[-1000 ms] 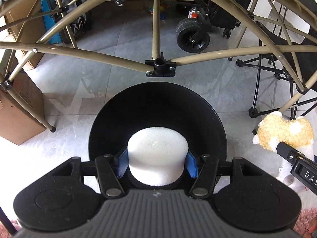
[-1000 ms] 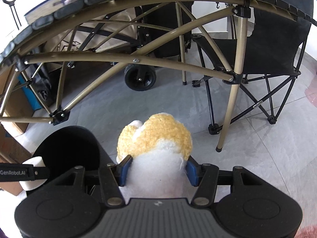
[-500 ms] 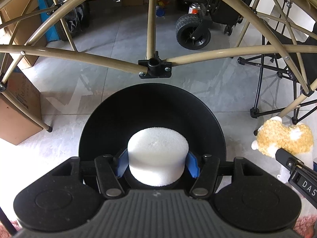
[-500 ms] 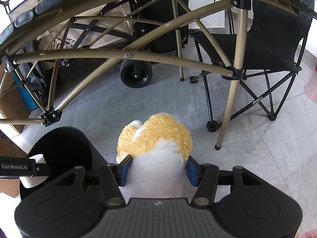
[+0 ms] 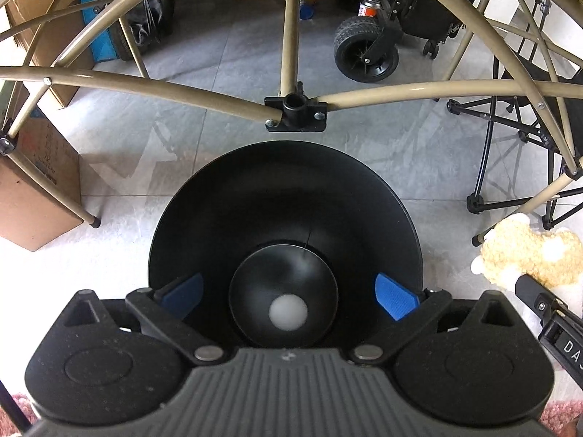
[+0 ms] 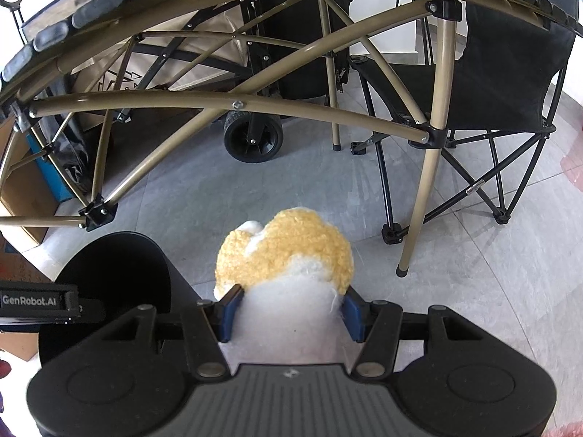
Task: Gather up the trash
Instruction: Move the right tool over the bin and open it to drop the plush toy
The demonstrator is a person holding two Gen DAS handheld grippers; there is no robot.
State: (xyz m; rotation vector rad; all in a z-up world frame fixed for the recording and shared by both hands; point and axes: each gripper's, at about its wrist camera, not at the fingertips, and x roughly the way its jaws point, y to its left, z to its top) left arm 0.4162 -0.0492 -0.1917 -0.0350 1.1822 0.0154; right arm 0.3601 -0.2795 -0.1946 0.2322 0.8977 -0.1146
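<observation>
**Foam drops into the bin; plush piece waits its turn**

The tan tube frame (image 5: pixel 153 85) arches over the grey tiled floor (image 5: pixel 204 153), with a folding chair (image 6: pixel 510 69) and a cart wheel (image 5: pixel 366 54) behind it. On the floor below the frame stands the black round bin (image 5: pixel 284 196), its mouth straight under the left tongs (image 5: pixel 288 295).

The left tongs have just been opening and now stand spread wide with nothing between the blue pads. A pale round piece, blurred, sits low in the bin: the white foam piece (image 5: pixel 288 312), apparently falling or just landed. It looks very light and squashy, so it should drop harmlessly.

The right tongs (image 6: pixel 291 307) are clamped about halfway on the plush piece (image 6: pixel 284 255), just right of the bin's rim. It is fluffy, yellow on top and white below, soft and light, unlikely to slip or break. The pads pinch its white lower part, a sound place to hold it.
</observation>
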